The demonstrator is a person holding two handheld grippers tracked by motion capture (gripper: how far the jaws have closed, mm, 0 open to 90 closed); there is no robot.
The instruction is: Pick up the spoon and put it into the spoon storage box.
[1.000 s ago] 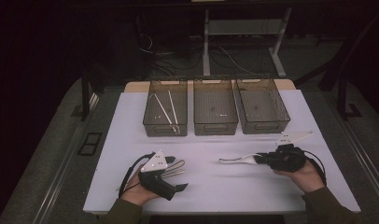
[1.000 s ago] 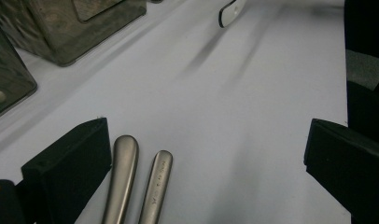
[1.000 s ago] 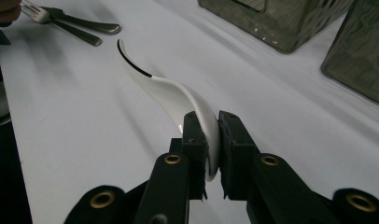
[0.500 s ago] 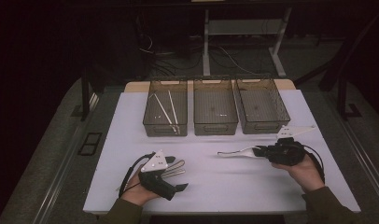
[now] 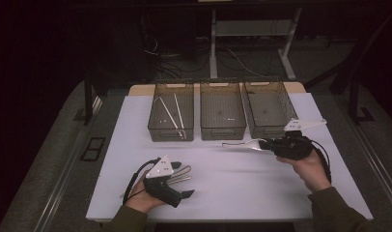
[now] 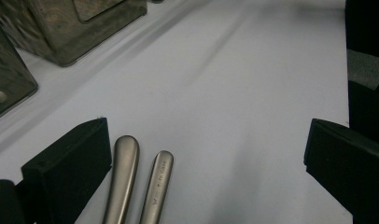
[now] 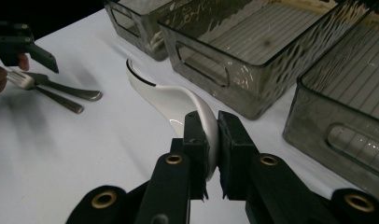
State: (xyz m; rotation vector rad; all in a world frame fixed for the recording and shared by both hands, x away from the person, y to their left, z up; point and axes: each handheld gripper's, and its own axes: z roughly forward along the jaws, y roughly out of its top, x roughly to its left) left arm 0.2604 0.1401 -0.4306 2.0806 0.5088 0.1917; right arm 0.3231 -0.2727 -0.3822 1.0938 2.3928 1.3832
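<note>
High view: right gripper (image 5: pixel 266 143) level above the table, jaws clenched on a white spoon (image 5: pixel 242 143).

Three clear bins stand side by side across the far half of the white table (image 5: pixel 232 188), walling it off: the left bin (image 5: pixel 171 118), the middle bin (image 5: pixel 222 116) and the right bin (image 5: pixel 270 112), with only slim gaps between them. Their tops are open to a reach from above. Near of them, the middle of the table lies bare, a wide lane from left to right. At near left, two metal handles (image 6: pixel 136 186) lie on the table beside the left gripper (image 5: pixel 177 176). The right gripper (image 5: pixel 266 144) and its white spoon (image 5: pixel 242 143) hang just near the middle and right bins.
</note>
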